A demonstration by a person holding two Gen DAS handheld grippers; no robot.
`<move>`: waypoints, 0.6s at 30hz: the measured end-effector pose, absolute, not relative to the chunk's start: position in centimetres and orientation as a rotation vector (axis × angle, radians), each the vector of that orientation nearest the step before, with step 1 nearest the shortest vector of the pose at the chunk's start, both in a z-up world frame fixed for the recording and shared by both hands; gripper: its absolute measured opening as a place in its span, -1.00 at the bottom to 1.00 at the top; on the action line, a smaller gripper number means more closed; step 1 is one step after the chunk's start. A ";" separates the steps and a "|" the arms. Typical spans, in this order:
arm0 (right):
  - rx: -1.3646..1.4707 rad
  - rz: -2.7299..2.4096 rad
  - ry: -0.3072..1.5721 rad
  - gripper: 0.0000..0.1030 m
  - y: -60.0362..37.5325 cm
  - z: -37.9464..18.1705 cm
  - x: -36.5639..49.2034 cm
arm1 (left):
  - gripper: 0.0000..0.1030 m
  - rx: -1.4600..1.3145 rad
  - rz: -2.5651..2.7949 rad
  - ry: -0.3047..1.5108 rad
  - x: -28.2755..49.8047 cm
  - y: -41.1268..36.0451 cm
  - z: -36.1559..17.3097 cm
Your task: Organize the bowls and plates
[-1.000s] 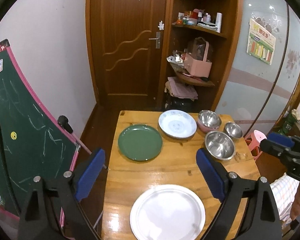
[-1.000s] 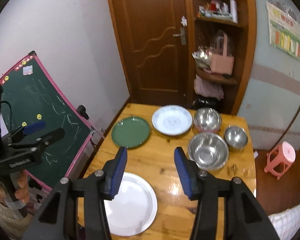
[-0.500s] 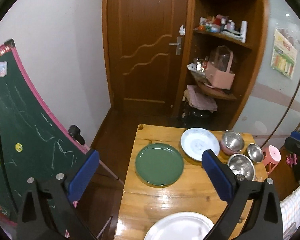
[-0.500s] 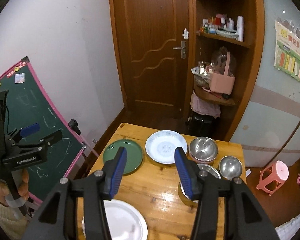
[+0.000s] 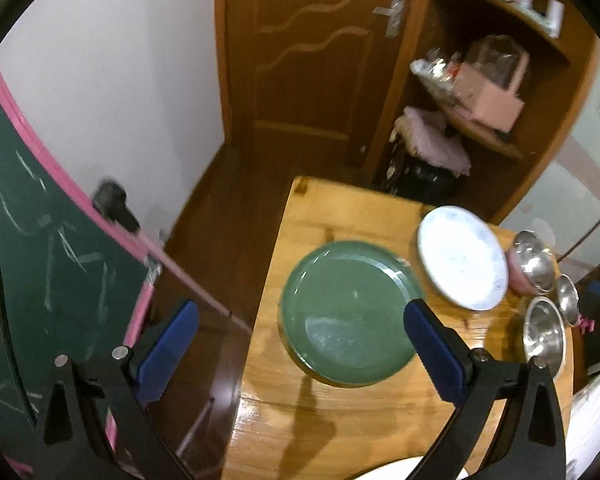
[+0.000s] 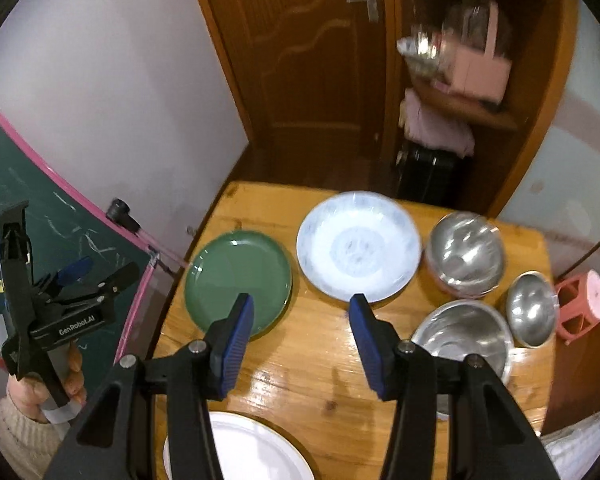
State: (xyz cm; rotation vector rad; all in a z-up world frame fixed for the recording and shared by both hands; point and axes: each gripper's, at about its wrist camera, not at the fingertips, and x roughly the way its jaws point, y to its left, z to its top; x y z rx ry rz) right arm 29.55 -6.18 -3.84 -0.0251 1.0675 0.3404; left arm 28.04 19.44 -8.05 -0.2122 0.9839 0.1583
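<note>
1. I see my left gripper (image 5: 300, 340) above the table's (image 5: 340, 412) left edge, jaws wide apart, nothing between them.
2. One left finger (image 5: 168, 344) hangs out over the floor, the other (image 5: 432, 352) overlaps the right rim of the green plate (image 5: 340, 312) in the left wrist view.
3. My right gripper (image 6: 302, 340) is over the middle of the table, jaws apart, nothing held.
4. Green plate sits flat at the left side of the table, untouched.
5. Blue plate (image 6: 358, 246) lies just right of the green plate, near the far edge; their rims are close, and I can't tell if they touch.
6. White plate (image 6: 256, 452) sits at the near edge, partly hidden behind the right gripper's frame.
7. Three steel bowls on the right: big bowl (image 6: 466, 254) beside the blue plate, sitting in something pinkish; small bowl (image 6: 532, 308) at the right edge; third bowl (image 6: 460, 332) nearer, half behind the right finger (image 6: 370, 344).
8. Right wrist view also shows the left gripper held in a hand (image 6: 40, 384) off the table's left side, in front of a chalkboard (image 6: 28, 216).
9. Behind: wooden door (image 6: 312, 60), corner shelf (image 6: 480, 112) with a pink bag (image 6: 480, 68), pink stool (image 6: 582, 304) on the floor at right.
10. Frames are motion-blurred, so plate patterns are unclear.
</note>
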 end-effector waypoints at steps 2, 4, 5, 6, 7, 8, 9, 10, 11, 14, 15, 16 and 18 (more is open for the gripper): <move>-0.018 0.341 1.110 -0.04 -5.5 -5.9 30.7 | 0.97 -0.261 0.152 1.013 29.1 20.3 -9.9; -0.009 0.342 1.151 -0.04 -4.9 -7.9 31.9 | 0.97 -0.306 0.145 1.043 29.8 21.0 -11.6; -0.002 0.342 1.170 -0.04 -4.6 -8.8 32.3 | 0.97 -0.328 0.143 1.059 30.3 21.4 -12.5; 0.007 0.343 1.187 -0.04 -4.3 -9.7 32.8 | 0.97 -0.344 0.148 1.074 30.8 21.8 -13.5; 0.022 0.349 1.207 -0.04 -4.0 -10.8 33.3 | 0.96 -0.355 0.152 1.088 31.1 22.0 -14.4; 0.030 0.353 1.218 -0.04 -3.9 -11.4 33.5 | 0.96 -0.364 0.155 1.101 31.5 22.2 -15.2; 0.041 0.356 1.237 -0.04 -3.7 -12.4 33.9 | 0.95 -0.372 0.158 1.115 31.9 22.4 -16.0; 0.047 0.356 1.252 -0.04 -3.5 -13.1 34.1 | 0.95 -0.375 0.161 1.124 32.1 22.5 -16.5; 0.057 0.357 1.269 -0.04 -3.4 -14.0 34.4 | 0.92 -0.378 0.161 1.137 32.5 22.6 -17.3; 0.100 0.375 1.312 -0.04 -3.0 -16.2 35.1 | 0.80 -0.383 0.152 1.174 33.2 22.6 -19.2; 0.118 0.378 1.324 -0.04 -2.9 -16.9 35.3 | 0.74 -0.383 0.148 1.180 33.4 22.6 -19.5; 0.131 0.380 1.335 -0.04 -2.8 -17.4 35.6 | 0.70 -0.382 0.143 1.190 33.6 22.6 -20.1; 0.161 0.381 1.363 -0.05 -2.6 -18.7 36.1 | 0.60 -0.381 0.139 1.213 34.0 22.6 -21.0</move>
